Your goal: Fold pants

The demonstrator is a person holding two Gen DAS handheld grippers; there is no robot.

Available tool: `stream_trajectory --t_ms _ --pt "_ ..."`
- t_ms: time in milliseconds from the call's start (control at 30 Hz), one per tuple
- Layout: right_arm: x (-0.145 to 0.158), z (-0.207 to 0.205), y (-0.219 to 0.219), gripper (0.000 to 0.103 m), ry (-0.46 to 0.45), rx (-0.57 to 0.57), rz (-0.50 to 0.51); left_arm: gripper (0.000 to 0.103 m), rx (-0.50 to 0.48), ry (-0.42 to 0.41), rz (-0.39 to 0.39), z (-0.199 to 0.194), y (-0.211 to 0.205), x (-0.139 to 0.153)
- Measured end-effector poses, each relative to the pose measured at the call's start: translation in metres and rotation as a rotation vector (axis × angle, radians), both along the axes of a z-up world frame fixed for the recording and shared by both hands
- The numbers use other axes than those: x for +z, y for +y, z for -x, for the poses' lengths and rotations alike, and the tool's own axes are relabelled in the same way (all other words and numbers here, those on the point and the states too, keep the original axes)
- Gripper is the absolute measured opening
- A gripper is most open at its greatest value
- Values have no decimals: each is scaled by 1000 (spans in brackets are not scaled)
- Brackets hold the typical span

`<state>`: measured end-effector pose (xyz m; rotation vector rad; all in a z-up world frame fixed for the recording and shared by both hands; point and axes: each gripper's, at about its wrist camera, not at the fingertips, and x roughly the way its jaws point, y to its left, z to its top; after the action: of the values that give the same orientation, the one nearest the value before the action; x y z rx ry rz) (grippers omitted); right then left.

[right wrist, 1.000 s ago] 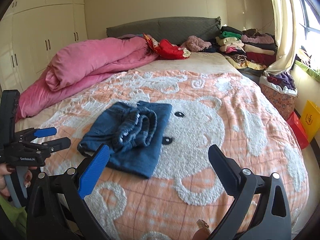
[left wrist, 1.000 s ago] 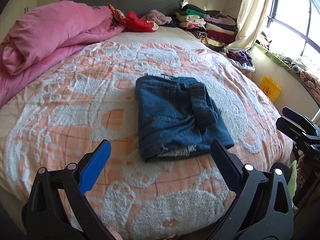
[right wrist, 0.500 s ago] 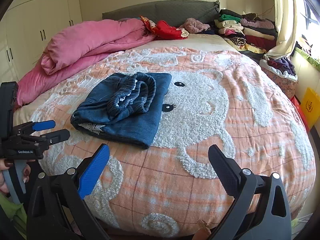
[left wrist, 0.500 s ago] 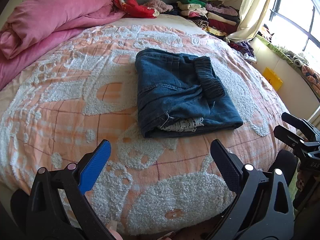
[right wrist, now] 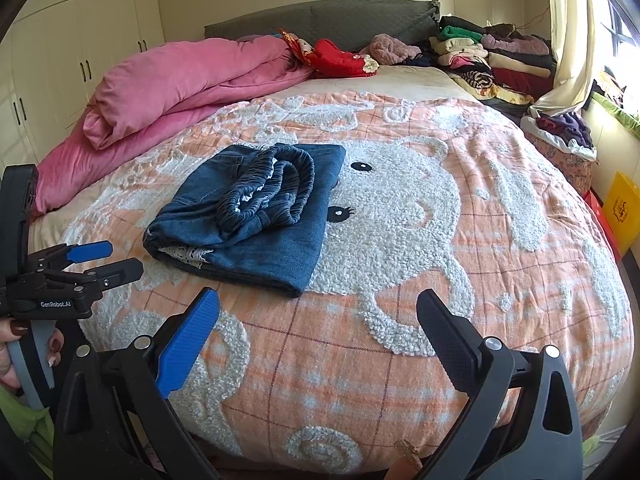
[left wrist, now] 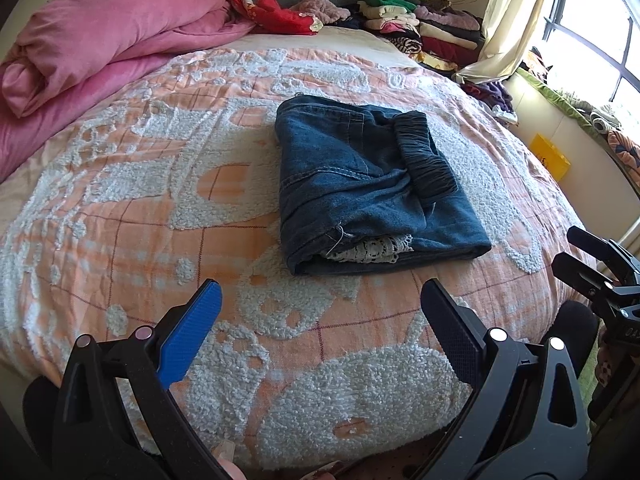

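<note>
The blue denim pants lie folded into a compact bundle on the orange and white bedspread, elastic waistband on top, white lace showing at the near edge. They also show in the right wrist view. My left gripper is open and empty, held just short of the bundle's near edge. My right gripper is open and empty, near the bed's foot, to the right of the pants. Each gripper shows at the edge of the other's view.
A rolled pink duvet lies along the bed's left side. Red clothes and stacks of folded clothes sit by the grey headboard. A curtain and window are on the right, with a yellow bag on the floor.
Both grippers have drawn nearer to the bed and the pants now look larger in both views. The pants lie as before. Both grippers stay open.
</note>
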<state>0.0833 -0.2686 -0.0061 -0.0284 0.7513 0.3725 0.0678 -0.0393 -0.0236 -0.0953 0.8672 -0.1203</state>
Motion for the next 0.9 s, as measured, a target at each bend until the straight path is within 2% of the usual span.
stream_trajectory --t_ms 900 --pt "2 1 0 98 2 -9 -1 93 22 15 -16 1 0 2"
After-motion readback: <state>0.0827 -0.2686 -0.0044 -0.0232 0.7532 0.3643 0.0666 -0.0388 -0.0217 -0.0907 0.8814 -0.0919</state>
